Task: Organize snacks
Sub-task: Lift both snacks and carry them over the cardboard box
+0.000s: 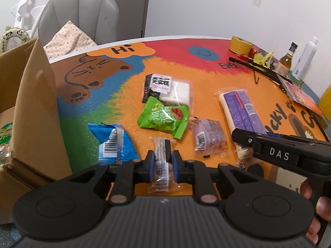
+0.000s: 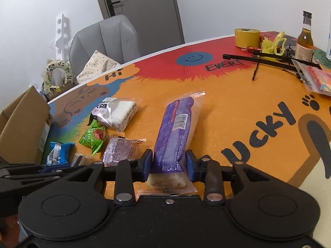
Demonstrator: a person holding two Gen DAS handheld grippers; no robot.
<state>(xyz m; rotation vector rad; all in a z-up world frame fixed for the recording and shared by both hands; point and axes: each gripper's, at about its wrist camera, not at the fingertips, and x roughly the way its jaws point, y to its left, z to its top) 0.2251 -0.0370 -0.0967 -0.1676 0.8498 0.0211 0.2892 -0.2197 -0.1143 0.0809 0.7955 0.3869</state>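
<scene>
Your big cardboard box far left on the table, your right gripper squeezing the long purple snack far from the box, your left gripper pinching a small clear-wrapped snack near the box

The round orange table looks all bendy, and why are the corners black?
Left wrist view: the fisheye lens curves the round orange cartoon table and darkens the corners; the far clutter is slightly soft. Right wrist view: the same bend; soft glare on the long purple-and-white snack packet.
</scene>
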